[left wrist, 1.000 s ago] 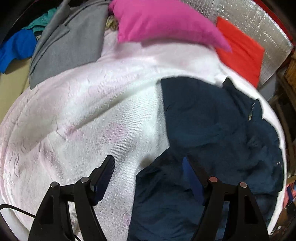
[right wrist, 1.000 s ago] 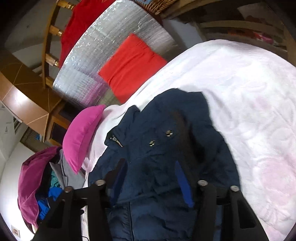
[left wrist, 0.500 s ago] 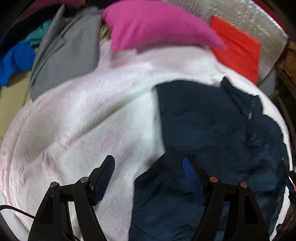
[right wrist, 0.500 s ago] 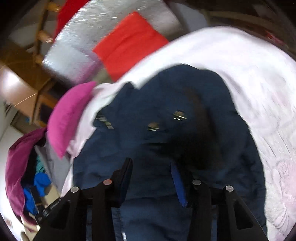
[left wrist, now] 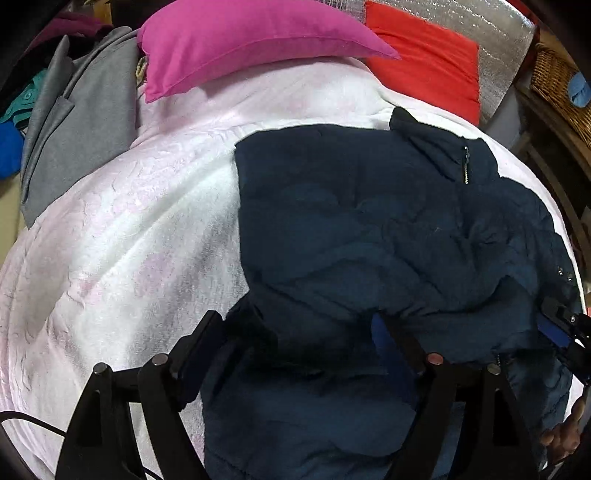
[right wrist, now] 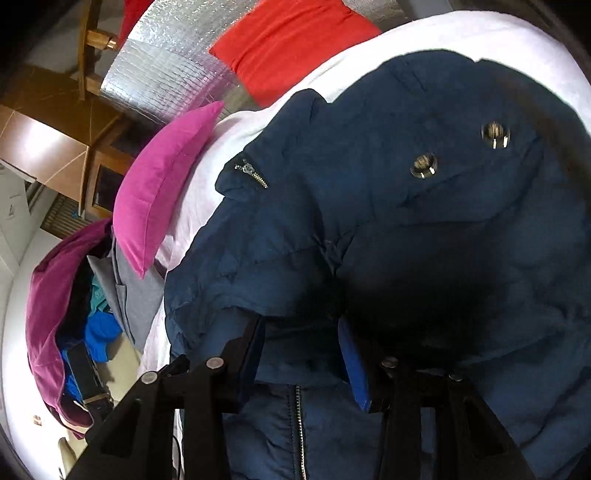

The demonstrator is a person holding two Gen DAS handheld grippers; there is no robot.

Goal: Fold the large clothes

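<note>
A large navy padded jacket point(left wrist: 369, 229) lies crumpled on a white-pink blanket point(left wrist: 122, 229) over the bed. My left gripper point(left wrist: 295, 332) is open, its jaws spread low over the jacket's near left edge. The right gripper shows at the right edge of the left wrist view point(left wrist: 561, 325). In the right wrist view the jacket point(right wrist: 406, 221) fills the frame, with two snaps and a zipper showing. My right gripper point(right wrist: 303, 339) is open, fingers close above a fold of the jacket near the zipper. Neither gripper holds cloth.
A magenta pillow point(left wrist: 240, 37) and a red cushion point(left wrist: 424, 62) lie at the bed's far end against a silver foil panel point(left wrist: 491, 26). A grey garment point(left wrist: 81, 122) and a heap of other clothes point(right wrist: 66, 314) lie at the left. A wicker basket point(left wrist: 557, 85) stands at the right.
Both grippers have moved closer to and lower over the jacket. The jacket now fills more of each view. Both stay open.
</note>
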